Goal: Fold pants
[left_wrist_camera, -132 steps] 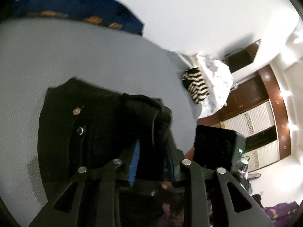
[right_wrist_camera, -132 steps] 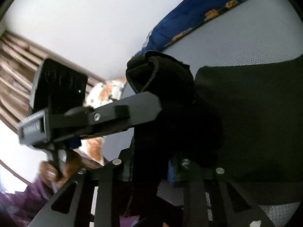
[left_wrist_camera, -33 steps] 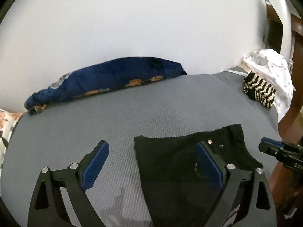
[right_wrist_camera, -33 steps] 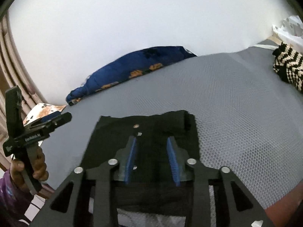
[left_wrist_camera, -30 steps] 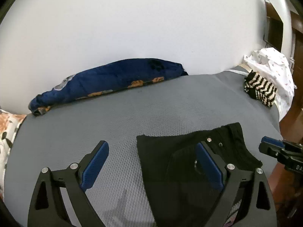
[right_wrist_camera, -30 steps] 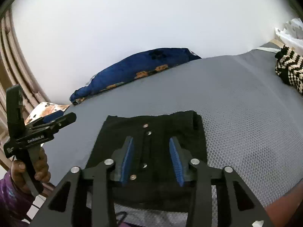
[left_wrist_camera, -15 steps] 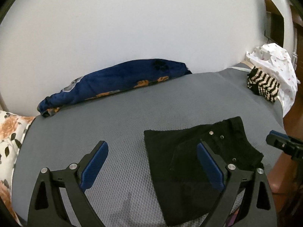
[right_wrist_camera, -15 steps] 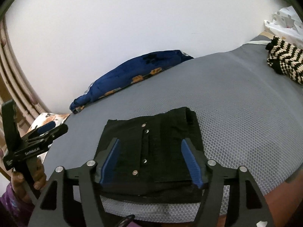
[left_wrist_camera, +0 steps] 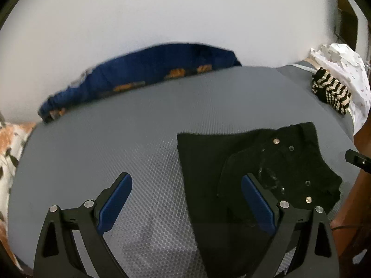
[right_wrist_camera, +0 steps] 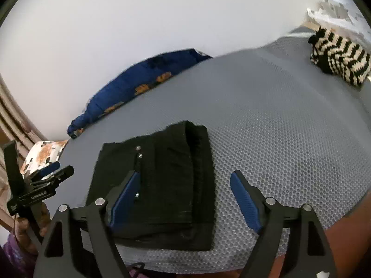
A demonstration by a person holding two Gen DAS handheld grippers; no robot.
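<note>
The black pants (left_wrist_camera: 243, 162) lie folded into a compact rectangle near the front edge of the grey mesh bed cover (left_wrist_camera: 116, 143). They also show in the right wrist view (right_wrist_camera: 162, 180), with metal buttons facing up. My left gripper (left_wrist_camera: 185, 187) is open and empty, held above the bed to the left of the pants. My right gripper (right_wrist_camera: 185, 185) is open and empty, held above the right part of the pants. The left gripper also shows at the left edge of the right wrist view (right_wrist_camera: 39, 185).
A dark blue pillow (left_wrist_camera: 143, 76) lies along the white wall at the back. A black-and-white striped knit item (right_wrist_camera: 338, 55) and a white cloth (left_wrist_camera: 343, 64) sit at the far right. A floral pillow (right_wrist_camera: 41, 153) is at the left edge.
Both grippers let go of the pants and drew back and up. The right jaws opened wide over the last second. The pants stay folded on the bed.
</note>
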